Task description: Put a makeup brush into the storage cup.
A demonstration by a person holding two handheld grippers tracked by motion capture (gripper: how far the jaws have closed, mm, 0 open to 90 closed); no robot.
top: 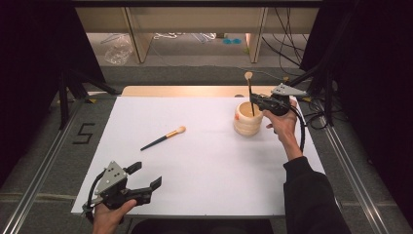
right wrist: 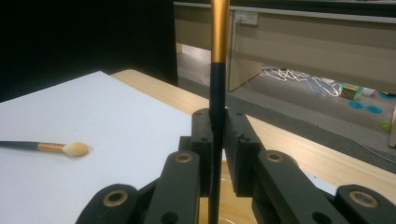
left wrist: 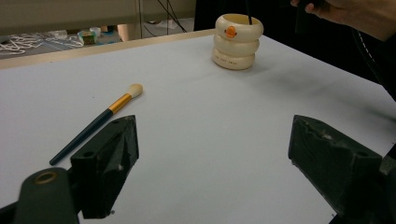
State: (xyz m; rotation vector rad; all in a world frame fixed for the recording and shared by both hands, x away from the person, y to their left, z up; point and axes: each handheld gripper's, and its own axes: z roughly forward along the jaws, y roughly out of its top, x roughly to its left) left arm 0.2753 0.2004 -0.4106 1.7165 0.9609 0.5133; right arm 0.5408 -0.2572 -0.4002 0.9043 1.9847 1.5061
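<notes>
Holding one brush [top: 250, 95] upright, handle down in the cup [top: 247, 119], the right gripper [top: 258, 102] is clamped on its shaft, while the second brush [top: 163, 138] lies flat on the sheet [top: 204, 161], bristles toward the cup, nearer the open left gripper [top: 146, 178].

Upright brush [top: 250, 92] in the holder [top: 247, 122] at table's [top: 204, 165] right; second brush [top: 163, 138] flat, well left.
</notes>
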